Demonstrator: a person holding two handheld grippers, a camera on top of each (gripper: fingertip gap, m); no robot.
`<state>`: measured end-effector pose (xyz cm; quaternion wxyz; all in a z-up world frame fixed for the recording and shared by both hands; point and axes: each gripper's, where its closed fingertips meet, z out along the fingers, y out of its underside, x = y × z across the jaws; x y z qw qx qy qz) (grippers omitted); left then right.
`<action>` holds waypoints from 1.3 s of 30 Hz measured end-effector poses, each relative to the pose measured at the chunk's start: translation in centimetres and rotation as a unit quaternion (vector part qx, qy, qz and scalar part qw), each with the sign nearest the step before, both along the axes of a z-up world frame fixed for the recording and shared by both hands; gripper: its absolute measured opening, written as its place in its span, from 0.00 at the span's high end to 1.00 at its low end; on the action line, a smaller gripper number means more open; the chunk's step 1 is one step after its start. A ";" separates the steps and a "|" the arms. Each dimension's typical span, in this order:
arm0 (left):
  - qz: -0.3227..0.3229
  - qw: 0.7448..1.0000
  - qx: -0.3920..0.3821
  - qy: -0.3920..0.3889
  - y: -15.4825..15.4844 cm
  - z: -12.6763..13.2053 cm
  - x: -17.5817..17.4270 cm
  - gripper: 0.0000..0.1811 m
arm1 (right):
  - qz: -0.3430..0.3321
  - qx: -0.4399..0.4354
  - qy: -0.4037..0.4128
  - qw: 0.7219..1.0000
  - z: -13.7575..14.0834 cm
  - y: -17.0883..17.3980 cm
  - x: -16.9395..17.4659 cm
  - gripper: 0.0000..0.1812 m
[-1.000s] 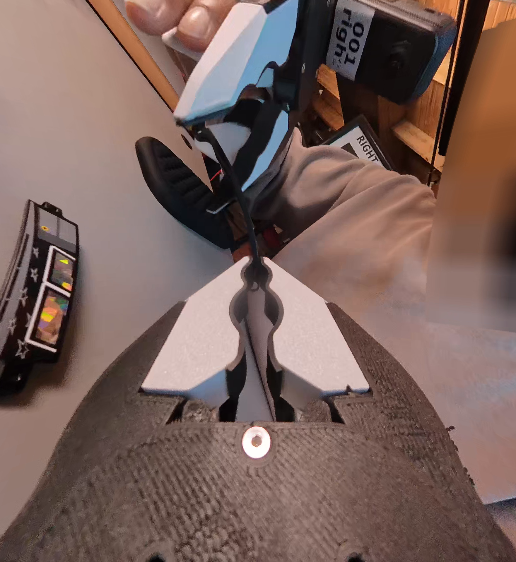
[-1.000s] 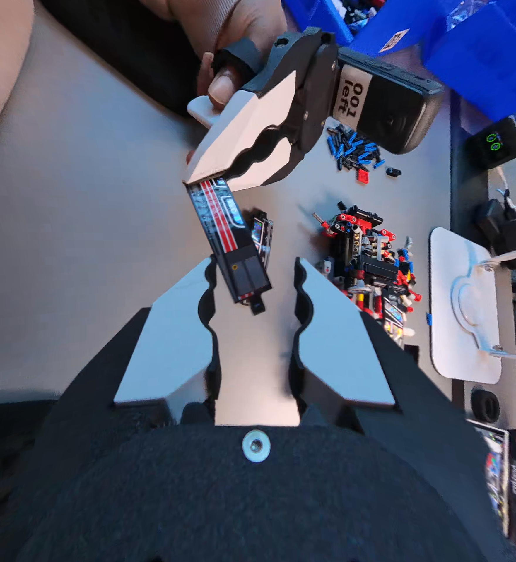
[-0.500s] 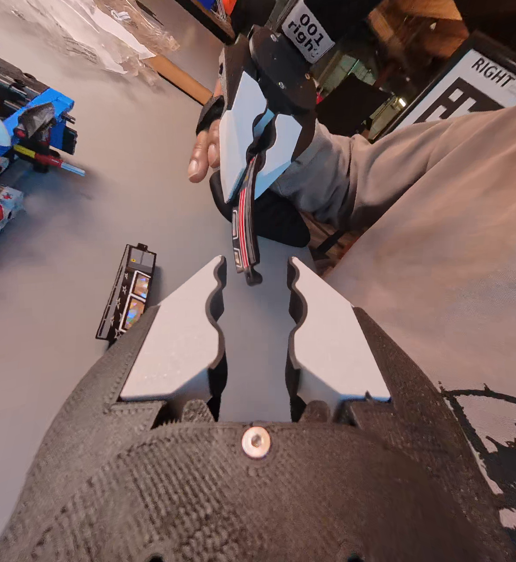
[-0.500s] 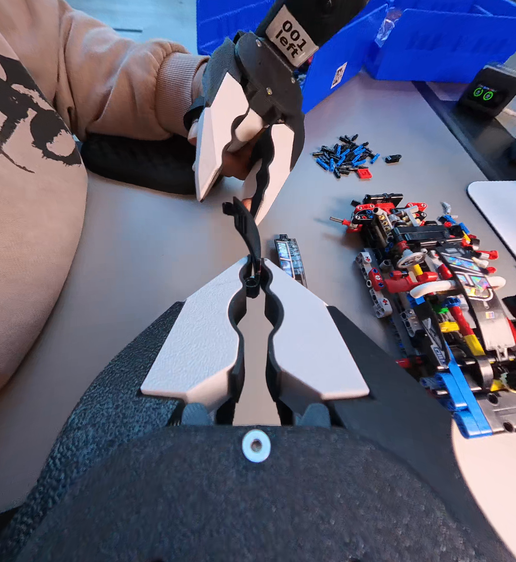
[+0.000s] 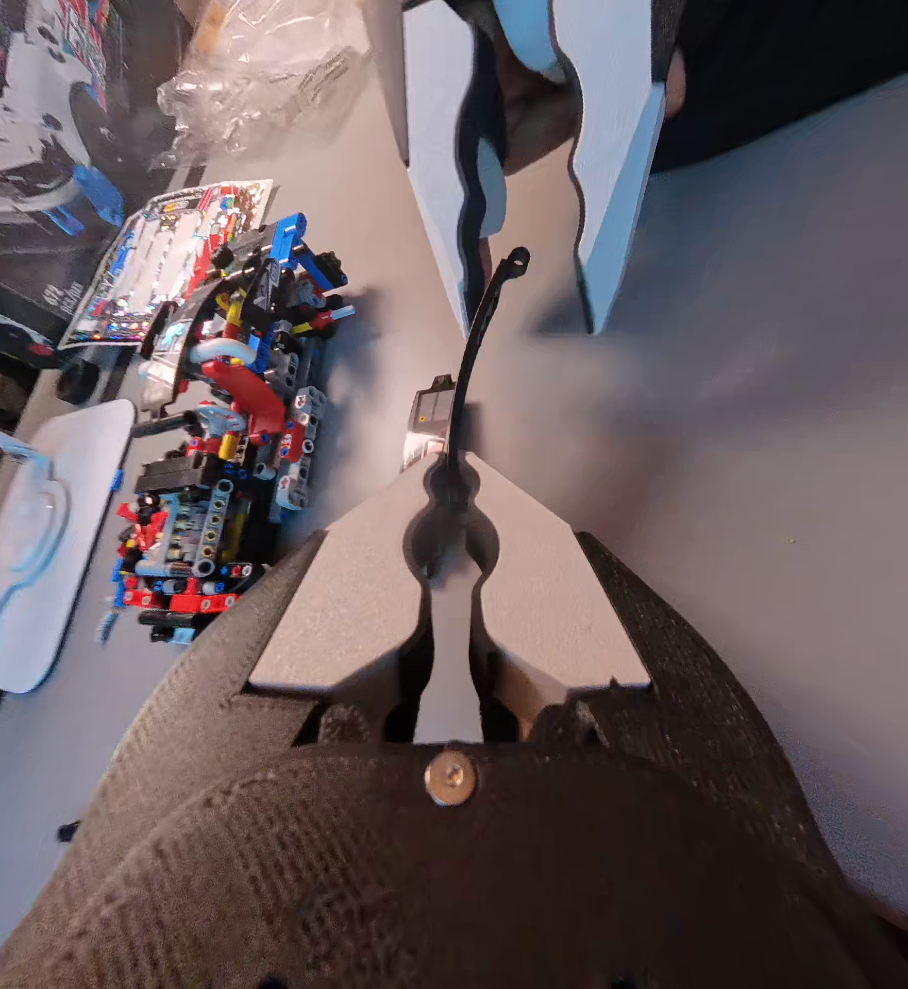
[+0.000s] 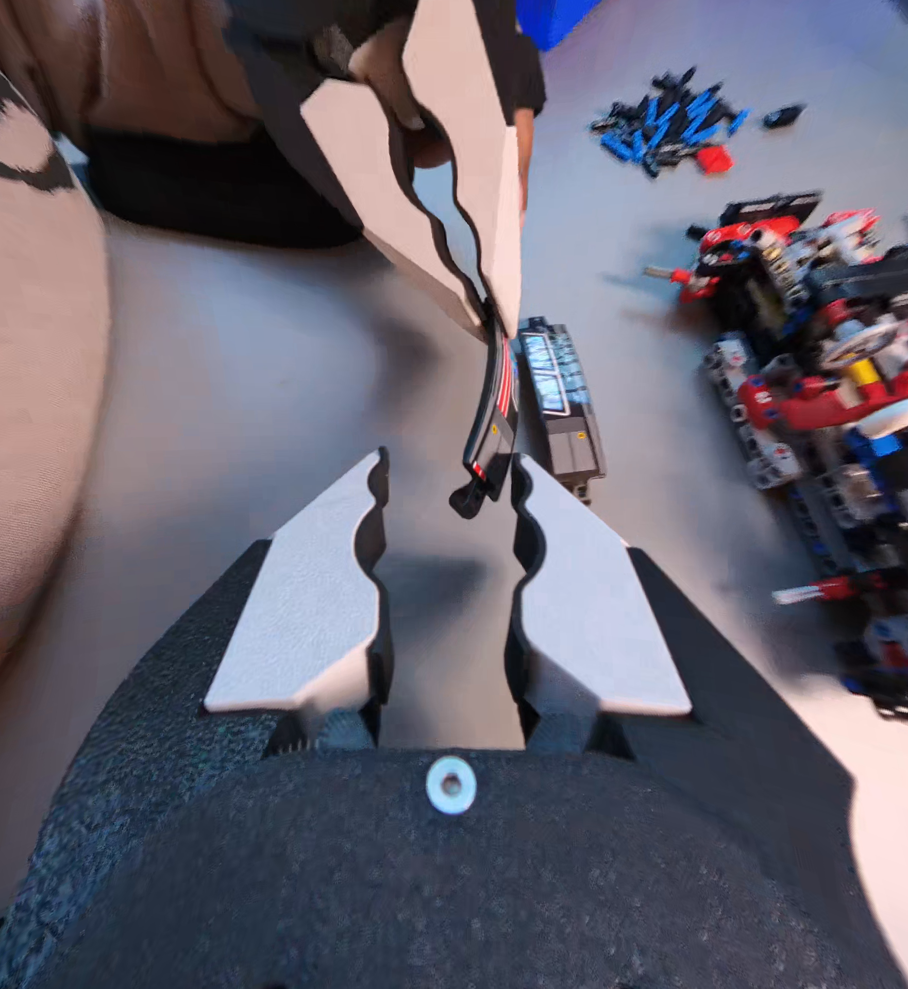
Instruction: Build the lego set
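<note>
Left gripper (image 5: pixel 449 481): clamped on curved black panel (image 5: pixel 473 348), held above table (image 5: pixel 762 428) | Right gripper (image 6: pixel 449 481): jaws apart, empty, panel's free end between fingertips | Car chassis (image 6: pixel 842 401): nearby on table

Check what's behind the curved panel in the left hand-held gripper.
A second black stickered panel lies flat on the table. The curved panel hides part of it.

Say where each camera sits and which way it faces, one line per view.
Left wrist view: on the left gripper, facing along its shut fingers, which pinch a curved black panel; the open right gripper faces it.
Right wrist view: on the right gripper, facing the left gripper; a sleeve shows.
Both show the panel, the half-built car and the table.
</note>
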<state>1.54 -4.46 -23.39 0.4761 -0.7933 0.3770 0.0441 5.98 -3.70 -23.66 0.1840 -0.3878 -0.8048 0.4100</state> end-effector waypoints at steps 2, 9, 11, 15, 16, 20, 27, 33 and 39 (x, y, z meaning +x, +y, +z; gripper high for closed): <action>-0.006 0.998 0.040 0.050 0.1 0.2 0.2 1.00 | -0.003 -0.045 -0.039 0.998 0.4 -0.3 -0.2 0.73; -0.041 0.975 0.131 0.176 0.1 0.7 1.2 0.96 | 0.010 -0.069 -0.101 0.992 -0.3 -0.2 -0.8 0.87; -0.040 0.988 0.110 0.100 -0.2 0.8 1.5 0.93 | 0.015 -0.041 -0.076 0.996 -0.4 0.1 -0.9 0.87; -0.042 0.987 0.033 -0.153 -1.0 2.8 1.5 0.82 | 0.020 0.101 -0.006 0.995 -1.3 0.8 -1.0 0.87; -0.042 0.980 0.019 -0.194 -1.1 3.3 1.3 0.82 | 0.025 0.117 -0.001 0.993 -1.4 0.5 -0.8 0.87; -0.037 0.974 -0.044 -0.218 -1.6 1.9 0.8 0.79 | 0.036 0.194 -0.011 0.980 -2.9 0.5 -0.4 0.87; -0.029 0.982 -0.099 -0.160 -1.7 -1.2 1.6 0.78 | 0.056 0.182 -0.021 0.982 -3.2 -0.2 -1.0 0.85; -0.026 0.981 -0.107 -0.160 -1.8 -1.5 1.5 0.78 | 0.021 0.103 0.022 0.994 -0.2 0.1 -2.2 0.76; 0.009 0.977 -0.032 -0.211 -0.7 1.3 -0.1 0.79 | -0.116 -0.116 0.223 0.961 8.8 4.5 -5.1 0.76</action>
